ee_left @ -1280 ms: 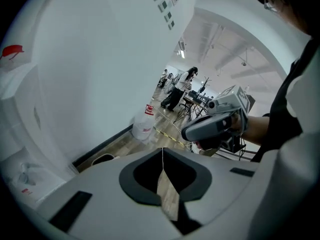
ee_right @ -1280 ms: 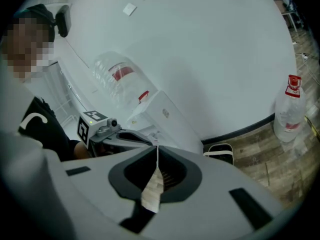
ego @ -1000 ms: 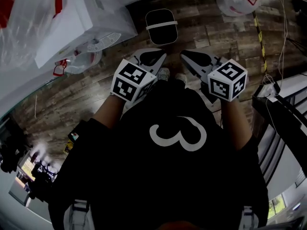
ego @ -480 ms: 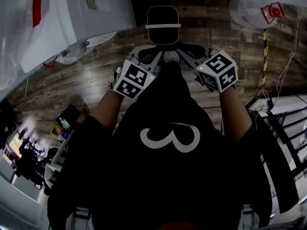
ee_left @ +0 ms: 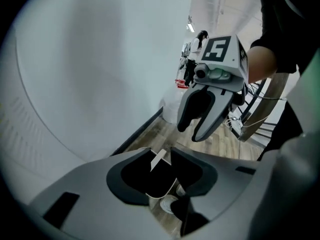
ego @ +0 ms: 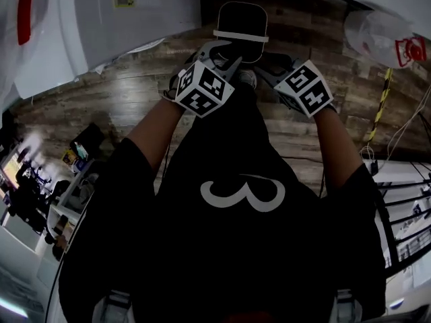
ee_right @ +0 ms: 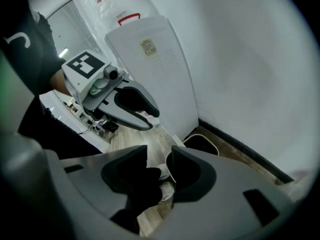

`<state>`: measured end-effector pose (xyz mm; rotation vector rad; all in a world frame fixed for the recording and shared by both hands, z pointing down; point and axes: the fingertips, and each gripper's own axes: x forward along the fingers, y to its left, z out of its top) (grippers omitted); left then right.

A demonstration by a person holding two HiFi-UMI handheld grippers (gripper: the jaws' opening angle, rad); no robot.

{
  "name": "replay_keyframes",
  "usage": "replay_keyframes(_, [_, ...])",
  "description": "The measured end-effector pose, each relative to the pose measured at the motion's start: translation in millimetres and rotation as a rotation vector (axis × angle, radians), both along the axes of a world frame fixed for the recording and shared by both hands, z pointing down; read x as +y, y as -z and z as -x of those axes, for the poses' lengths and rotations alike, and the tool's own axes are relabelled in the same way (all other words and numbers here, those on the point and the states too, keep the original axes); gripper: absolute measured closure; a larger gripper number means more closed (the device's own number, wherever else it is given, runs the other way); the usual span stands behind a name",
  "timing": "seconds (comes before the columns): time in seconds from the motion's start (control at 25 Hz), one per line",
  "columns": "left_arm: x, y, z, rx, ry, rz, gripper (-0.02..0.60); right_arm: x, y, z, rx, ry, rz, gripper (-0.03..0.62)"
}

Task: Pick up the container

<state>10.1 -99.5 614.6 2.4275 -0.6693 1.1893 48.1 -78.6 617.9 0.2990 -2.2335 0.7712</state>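
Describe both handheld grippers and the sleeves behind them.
The left gripper and right gripper match: broad grey curved jaws, black on the inside, each carrying a white cube printed with black square markers. Their jaws have just been opening, gripping nothing. The person wears a black short-sleeved shirt with a white curled mark.

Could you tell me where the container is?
Head view, top centre: the container stands on the floor by the wall, just right of the white box.
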Motion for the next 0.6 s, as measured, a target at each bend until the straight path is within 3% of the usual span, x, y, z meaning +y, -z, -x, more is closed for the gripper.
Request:
replay_keyframes(0.28, [-2.4, -67.4, 9.0, -0.099, -0.140, 0.022, 0.404, -21.8, -67.1, 5.1, 0.135, 0.119, -0.097, 0.434])
replay_keyframes(0.44, [-5.5, -101.9, 14.2, -0.157, -0.209, 0.026, 0.396, -31.5, -101.6, 4.2, 0.246, 0.213, -0.204, 0.424])
replay_keyframes(0.6, [-7.1, -132.6, 19.2, -0.201, -0.256, 0.036, 0.387, -33.5, -132.4, 12.5, 0.293, 0.308, -0.227, 0.416])
